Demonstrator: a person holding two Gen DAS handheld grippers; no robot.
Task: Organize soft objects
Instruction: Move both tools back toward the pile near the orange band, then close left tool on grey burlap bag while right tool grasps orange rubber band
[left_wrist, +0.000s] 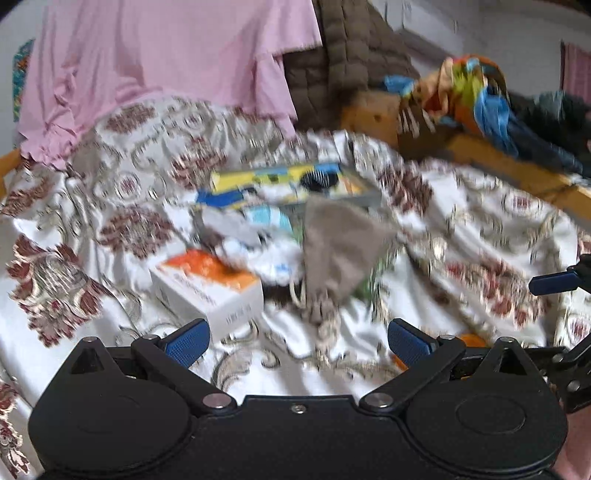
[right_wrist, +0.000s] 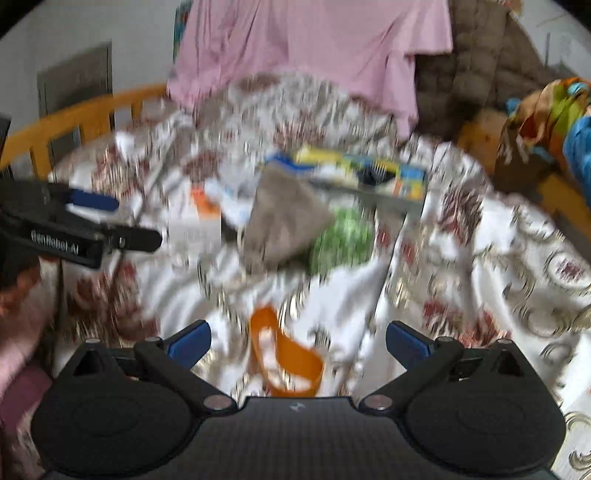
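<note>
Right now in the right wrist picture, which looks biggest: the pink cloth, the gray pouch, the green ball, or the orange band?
1. pink cloth
2. gray pouch
3. green ball and orange band: about alike; the band lies nearer, so unsure.

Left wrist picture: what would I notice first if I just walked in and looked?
Probably the big pink cloth hanging at the back, above the flowery bedspread. Next, the jumble in the middle of the bed: a grey-brown pouch lying against a yellow and blue box, with a white and orange box to its left. The bright multicoloured bundle sits far right on the wooden rail.
</note>
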